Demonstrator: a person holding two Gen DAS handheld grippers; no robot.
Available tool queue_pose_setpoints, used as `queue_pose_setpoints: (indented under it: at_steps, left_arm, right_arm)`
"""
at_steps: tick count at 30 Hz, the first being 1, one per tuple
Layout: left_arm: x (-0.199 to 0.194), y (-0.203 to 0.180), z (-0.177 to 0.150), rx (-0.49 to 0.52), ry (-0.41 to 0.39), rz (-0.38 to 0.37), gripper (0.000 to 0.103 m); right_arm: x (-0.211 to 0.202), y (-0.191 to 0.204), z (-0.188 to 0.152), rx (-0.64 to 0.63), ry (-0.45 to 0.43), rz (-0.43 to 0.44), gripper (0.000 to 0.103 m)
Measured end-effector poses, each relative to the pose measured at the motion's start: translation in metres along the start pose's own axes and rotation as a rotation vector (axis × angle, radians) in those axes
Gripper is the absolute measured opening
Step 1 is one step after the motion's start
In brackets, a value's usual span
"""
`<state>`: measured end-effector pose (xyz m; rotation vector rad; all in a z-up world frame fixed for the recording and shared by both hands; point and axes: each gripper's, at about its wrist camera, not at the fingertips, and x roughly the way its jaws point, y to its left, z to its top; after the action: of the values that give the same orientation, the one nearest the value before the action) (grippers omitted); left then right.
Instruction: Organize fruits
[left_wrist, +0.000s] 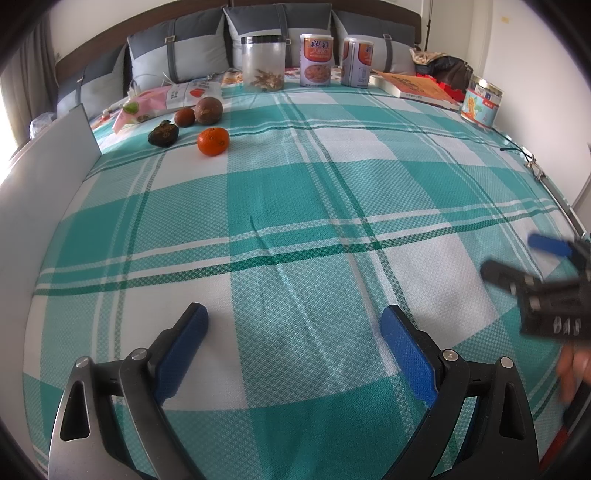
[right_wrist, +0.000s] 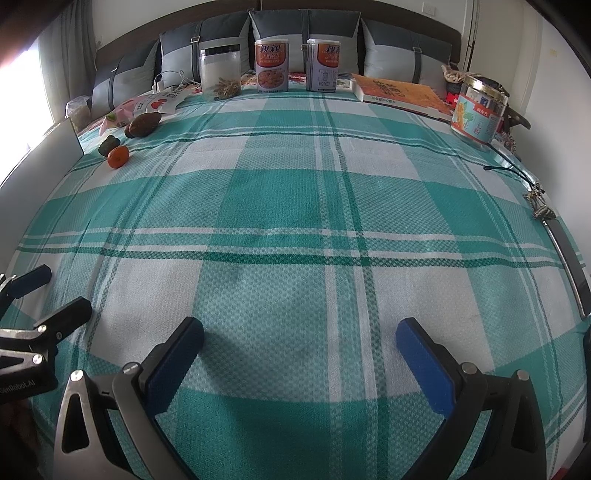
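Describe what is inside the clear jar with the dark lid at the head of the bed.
The clear jar holds a small heap of pale brown pieces at its bottom; the rest looks empty. What they are cannot be told.

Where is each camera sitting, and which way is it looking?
Left wrist: sits on the left gripper, low over the checked bedspread, facing the pillows; its open jaws, the right gripper and a hand show.
Right wrist: sits on the right gripper, facing likewise; its open jaws and the left gripper show.
Both see the orange and the clear jar.
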<state>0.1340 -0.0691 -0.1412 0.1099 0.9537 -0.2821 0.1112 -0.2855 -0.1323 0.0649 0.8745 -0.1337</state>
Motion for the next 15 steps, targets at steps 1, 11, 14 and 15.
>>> queue_pose_setpoints:
  at_steps: [1,11,14,15]
  left_arm:
    - [0.000,0.000,0.000,0.000,0.000,0.000,0.096]
    - [0.000,0.000,0.000,-0.001,0.000,-0.001,0.096]
    - [0.000,0.000,0.000,0.000,0.000,0.000,0.096]
    - [0.001,0.000,0.001,0.000,0.000,0.001,0.096]
  right_arm:
    - [0.001,0.001,0.006,-0.016,-0.005,-0.015,0.103]
    - [0.019,-0.004,0.019,0.066,-0.025,-0.012,0.103]
    - [0.019,-0.004,0.019,0.066,-0.025,-0.012,0.103]
    - [0.019,-0.004,0.019,0.066,-0.025,-0.012,0.103]
